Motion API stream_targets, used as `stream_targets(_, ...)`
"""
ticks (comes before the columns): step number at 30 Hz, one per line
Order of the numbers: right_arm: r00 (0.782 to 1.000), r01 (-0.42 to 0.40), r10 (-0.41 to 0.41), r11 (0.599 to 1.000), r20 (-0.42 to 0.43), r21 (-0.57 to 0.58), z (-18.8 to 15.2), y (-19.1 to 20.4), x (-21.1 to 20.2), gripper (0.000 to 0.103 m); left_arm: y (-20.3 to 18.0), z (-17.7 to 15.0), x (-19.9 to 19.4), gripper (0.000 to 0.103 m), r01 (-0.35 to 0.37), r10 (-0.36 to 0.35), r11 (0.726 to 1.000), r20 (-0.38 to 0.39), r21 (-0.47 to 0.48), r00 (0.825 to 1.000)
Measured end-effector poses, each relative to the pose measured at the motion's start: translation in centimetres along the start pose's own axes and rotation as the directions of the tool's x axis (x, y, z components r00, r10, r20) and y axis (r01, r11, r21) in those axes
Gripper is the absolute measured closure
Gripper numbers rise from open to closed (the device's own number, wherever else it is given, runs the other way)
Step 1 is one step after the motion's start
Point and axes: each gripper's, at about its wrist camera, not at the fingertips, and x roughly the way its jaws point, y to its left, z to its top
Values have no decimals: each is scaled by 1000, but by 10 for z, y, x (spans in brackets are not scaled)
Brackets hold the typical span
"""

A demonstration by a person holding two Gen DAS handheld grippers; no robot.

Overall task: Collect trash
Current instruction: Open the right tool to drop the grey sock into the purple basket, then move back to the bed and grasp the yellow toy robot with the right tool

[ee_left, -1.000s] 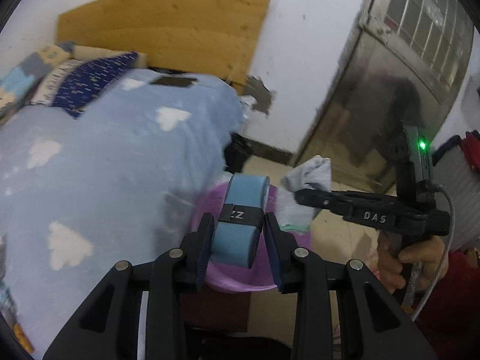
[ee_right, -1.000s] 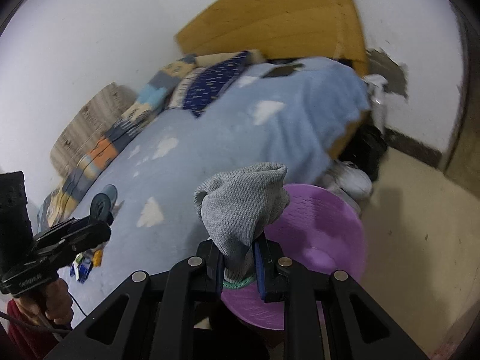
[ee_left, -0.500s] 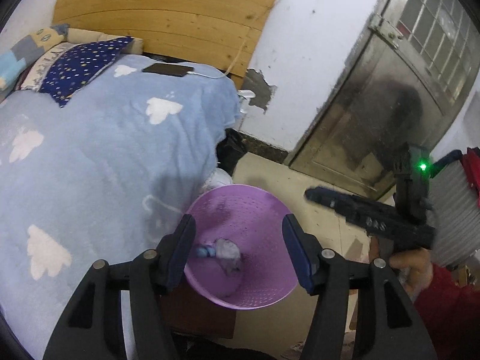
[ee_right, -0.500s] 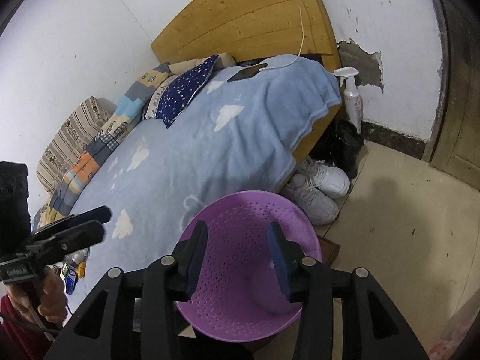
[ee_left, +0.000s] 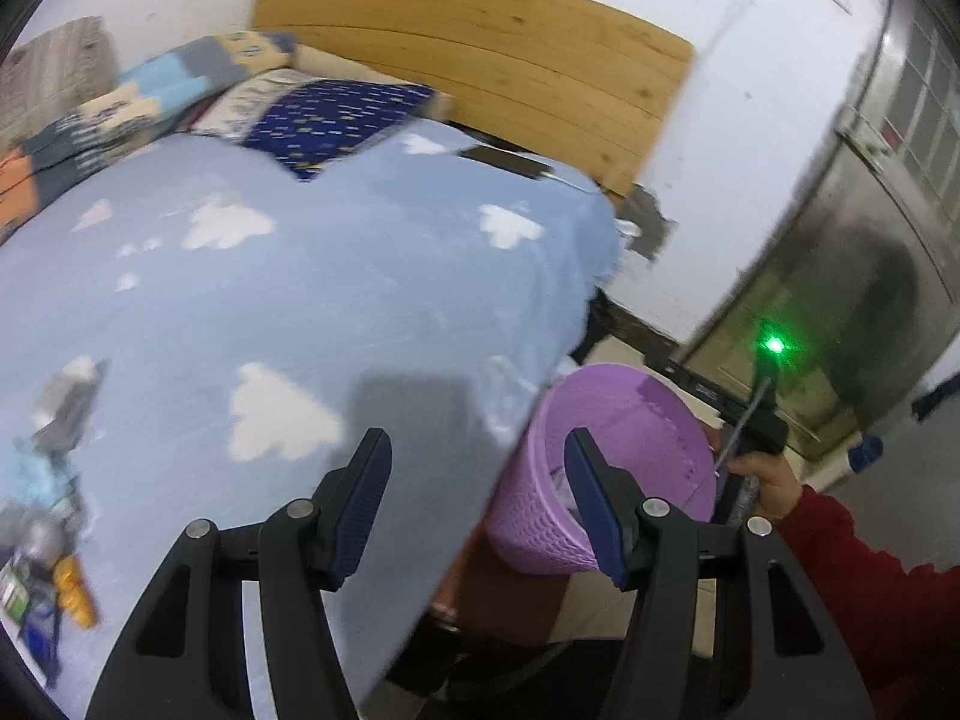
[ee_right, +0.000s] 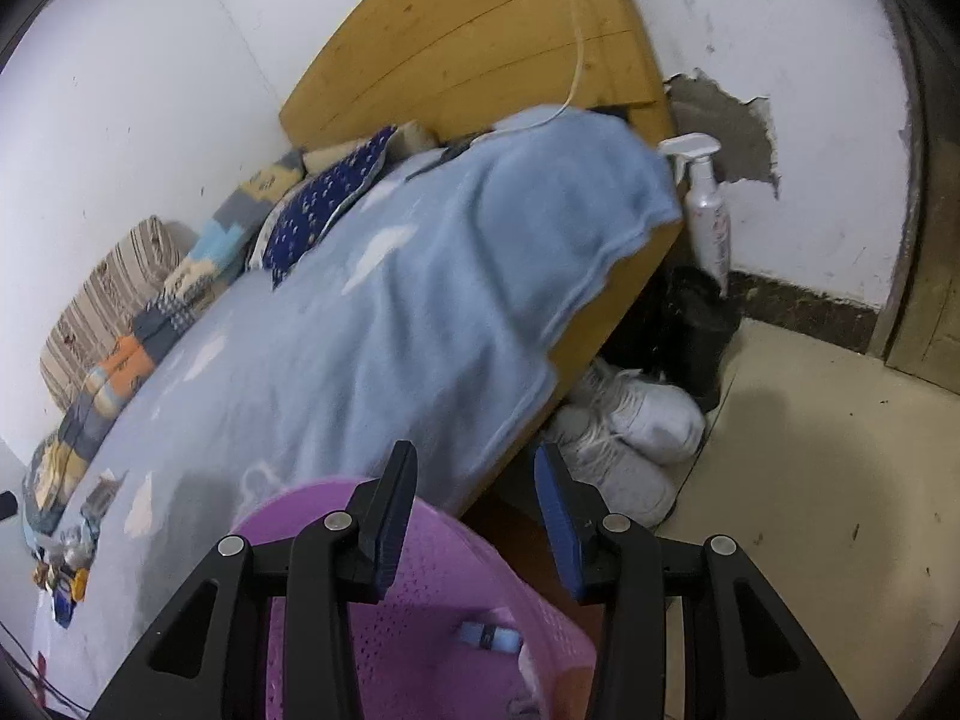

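Both grippers, left gripper (ee_left: 477, 501) and right gripper (ee_right: 474, 519), spread and bare over purple basket (ee_right: 432, 570)

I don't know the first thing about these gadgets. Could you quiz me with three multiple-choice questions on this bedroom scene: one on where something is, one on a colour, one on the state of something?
1. Where are the white sneakers?
A. On the blanket
B. On the floor beside the bed
C. Inside the basket

2. What colour is the perforated basket?
A. Purple
B. Green
C. Black

3. How do the left gripper and the right gripper stand?
A. Both shut on a sock
B. One open, one shut
C. Both open and empty

Answers:
1 B: they lie on the floor at the bed's edge, near the spray bottle.
2 A: its walls are purple in both views.
3 C: each shows a clear gap between its fingers.
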Motion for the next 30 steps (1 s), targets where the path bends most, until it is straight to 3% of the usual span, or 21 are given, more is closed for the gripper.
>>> stream_targets(6,998,-41,42,999,-52,16,-30,18,-1,59,38,-21,-50,44,-94,95,995,58,-30,994)
stream_targets(9,999,-46,46,999,-3,21,-43,23,-19,59,59,-37,-77,44,-155,159,986,78,-55,984)
stream_targets(14,994,65,-59,996,97,-64,-16,45,-53,59,98,-69,-122,44,-240,254,962,110,-130,961)
stream_targets(17,986,74,-49,986,160,-152,7,83,-76,59,128,-90,-149,44,-299,325,935,124,-193,938)
stream_targets(21,979,-70,119,958,165,-277,23,171,-95,58,170,-120,-180,44,-370,419,883,128,-290,899)
stream_targets(24,962,-226,265,902,60,-367,19,245,-94,55,202,-141,-201,44,-413,484,835,127,-363,866)
stream_targets(28,900,-431,412,786,-145,-444,-4,348,-80,55,243,-168,-222,44,-425,526,773,101,-472,844)
stream_targets(30,848,-530,439,731,-298,-431,-25,403,-61,55,260,-178,-228,44,-379,501,751,92,-541,861)
